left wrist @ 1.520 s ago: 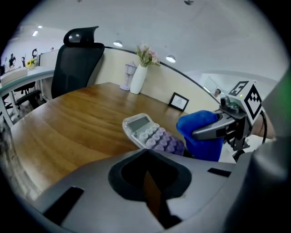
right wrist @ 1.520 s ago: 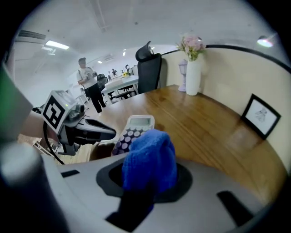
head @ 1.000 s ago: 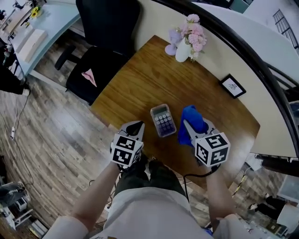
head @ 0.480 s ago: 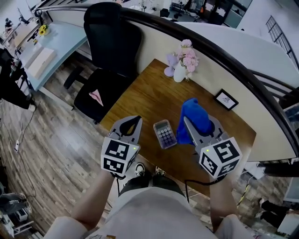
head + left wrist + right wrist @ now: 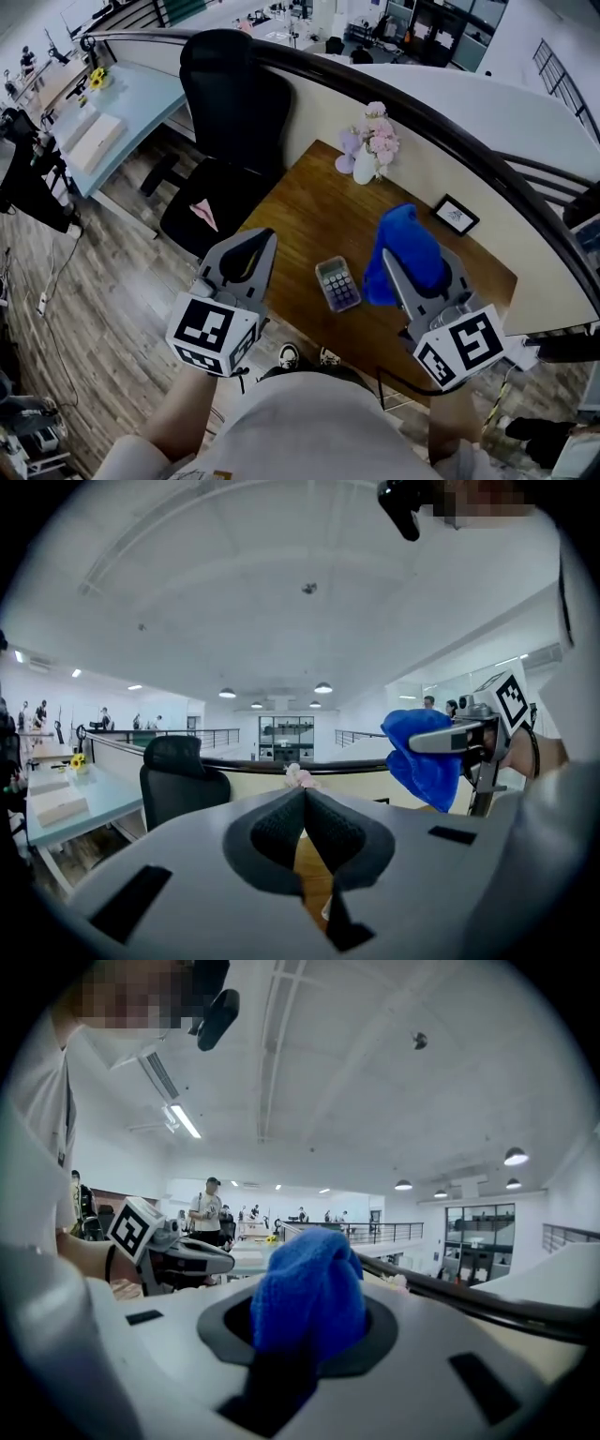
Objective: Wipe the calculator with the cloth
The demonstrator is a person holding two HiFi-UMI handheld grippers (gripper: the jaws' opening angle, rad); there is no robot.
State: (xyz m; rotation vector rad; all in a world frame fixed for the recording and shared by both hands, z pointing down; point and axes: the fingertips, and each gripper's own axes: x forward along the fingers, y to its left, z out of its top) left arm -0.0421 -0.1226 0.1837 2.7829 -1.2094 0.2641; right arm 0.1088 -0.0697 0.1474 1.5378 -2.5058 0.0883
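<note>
Both grippers are held up off the desk (image 5: 302,202), pointing roughly level out into the room, not down at the work; each gripper view shows ceiling and railing. Right gripper (image 5: 417,264): jaws clamped on the blue cloth (image 5: 405,239), which bunches up out of the jaw mouth and hangs in a loose lump past the tips. The right gripper view confirms it, with the cloth (image 5: 309,1288) filling the gap. Left gripper (image 5: 253,246): jaws brought together with nothing between them, the pads meeting along a thin seam in the left gripper view (image 5: 305,803). The calculator (image 5: 337,283) lies flat on the desk near the edge closest to the person, untouched by either tool. In the head view it sits between the two grippers and below them, with the hanging edge of the cloth just to its right. Its long axis runs roughly away from the person — display end farther, keypad end nearer — with a slight skew. Judgement: the cloth-bearing right gripper is the nearer one, so the coming move is mostly a descent with a small shift to the left, bringing the cloth down onto the key face; strokes along the long axis would suit. The left gripper looks free to steady the calculator's left side, since a light calculator may slide on polished wood. A flower vase (image 5: 367,155) and a small framed picture (image 5: 457,216) stand well apart at the far side — no obstruction. Wiping not yet begun.
</note>
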